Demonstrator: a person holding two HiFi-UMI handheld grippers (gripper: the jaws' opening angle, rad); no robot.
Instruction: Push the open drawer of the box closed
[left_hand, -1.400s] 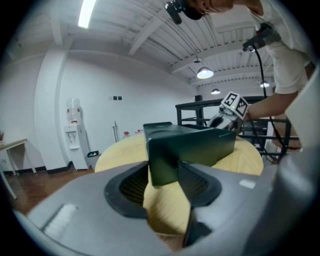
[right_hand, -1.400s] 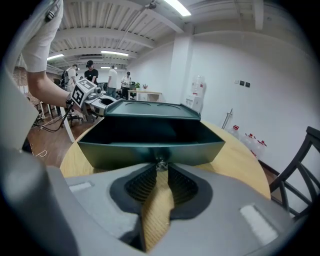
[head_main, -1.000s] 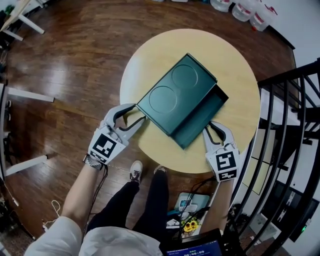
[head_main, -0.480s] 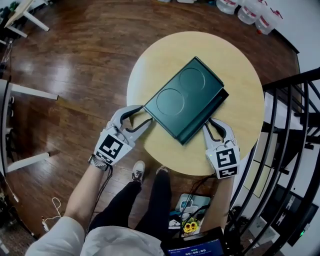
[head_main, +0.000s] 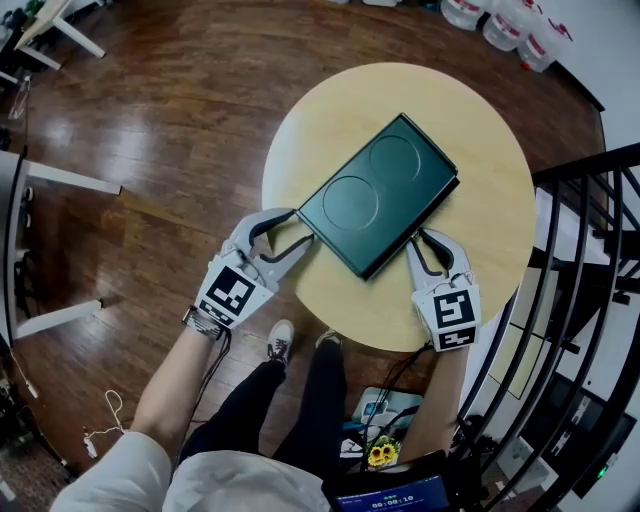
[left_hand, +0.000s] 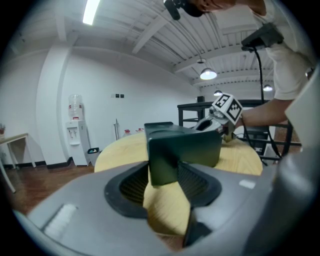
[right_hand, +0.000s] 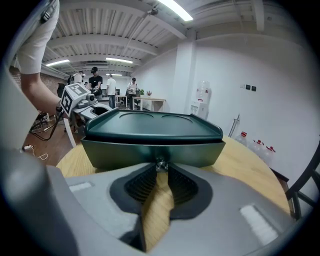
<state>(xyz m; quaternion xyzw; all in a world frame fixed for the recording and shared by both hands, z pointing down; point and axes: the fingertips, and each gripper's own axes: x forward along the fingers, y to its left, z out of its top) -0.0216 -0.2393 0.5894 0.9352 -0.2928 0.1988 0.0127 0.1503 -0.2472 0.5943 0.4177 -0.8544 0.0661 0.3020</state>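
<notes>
A dark green box with two round dents in its lid lies slantwise on the round wooden table. Its drawer is pushed in, the front nearly flush under the lid. My right gripper is against that front, its narrow jaws shut on the small metal knob. My left gripper is at the box's near-left corner. It is open, and the corner sits wedged between its fingertips.
A black metal railing runs close along the table's right side. White bottles stand on the floor beyond it. White desk legs are at the left. The person's legs and shoes are under the near rim.
The drawer, wide open a second ago, has slid into the box. My right gripper has followed it in. The left gripper has stayed at the box's corner.
</notes>
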